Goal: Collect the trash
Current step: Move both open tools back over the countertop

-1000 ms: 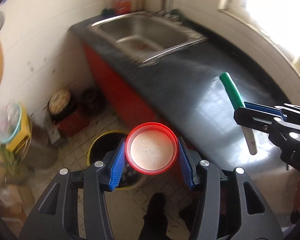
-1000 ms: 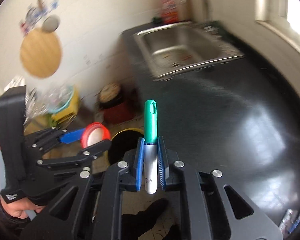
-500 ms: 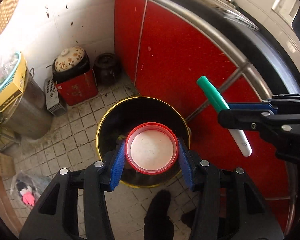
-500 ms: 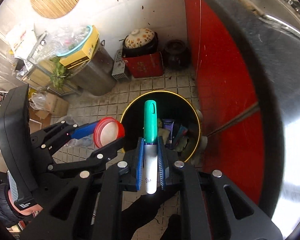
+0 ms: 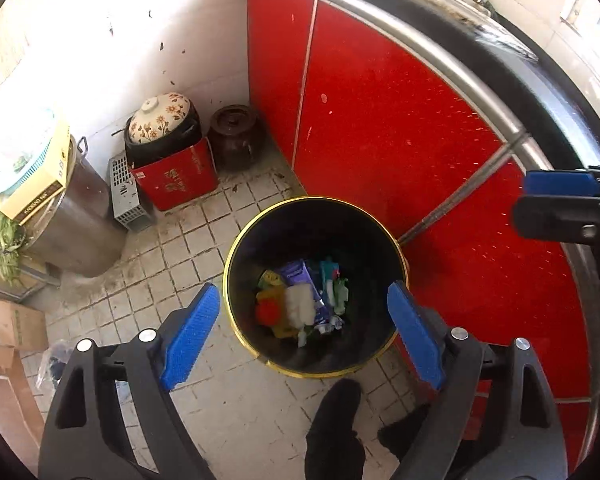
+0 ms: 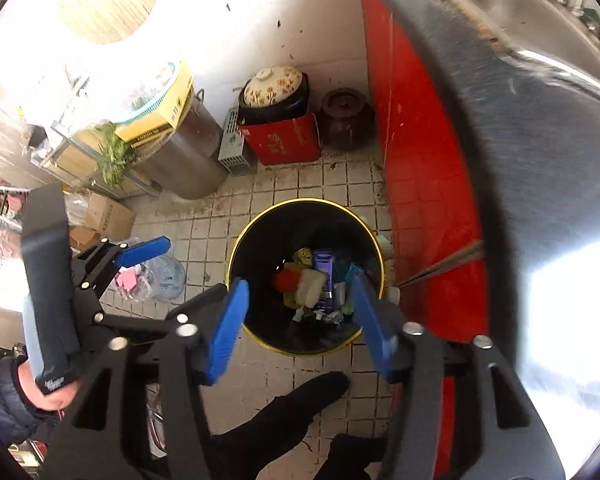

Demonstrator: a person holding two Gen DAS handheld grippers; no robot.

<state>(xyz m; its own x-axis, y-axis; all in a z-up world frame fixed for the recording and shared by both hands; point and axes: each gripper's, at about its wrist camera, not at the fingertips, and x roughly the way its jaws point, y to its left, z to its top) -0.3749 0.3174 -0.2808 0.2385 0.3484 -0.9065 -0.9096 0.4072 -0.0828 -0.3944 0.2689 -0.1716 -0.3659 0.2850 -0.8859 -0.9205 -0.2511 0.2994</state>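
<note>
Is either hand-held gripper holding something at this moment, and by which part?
Nothing is held. The left hand-held gripper and the right hand-held gripper are both open and empty above the trash bin.

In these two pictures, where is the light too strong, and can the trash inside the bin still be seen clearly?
Left wrist view: the upper-left wall is washed out; the trash in the bin is sharp. Right wrist view: glare whitens the counter edge and the top-left; the bin's contents remain readable.
</note>
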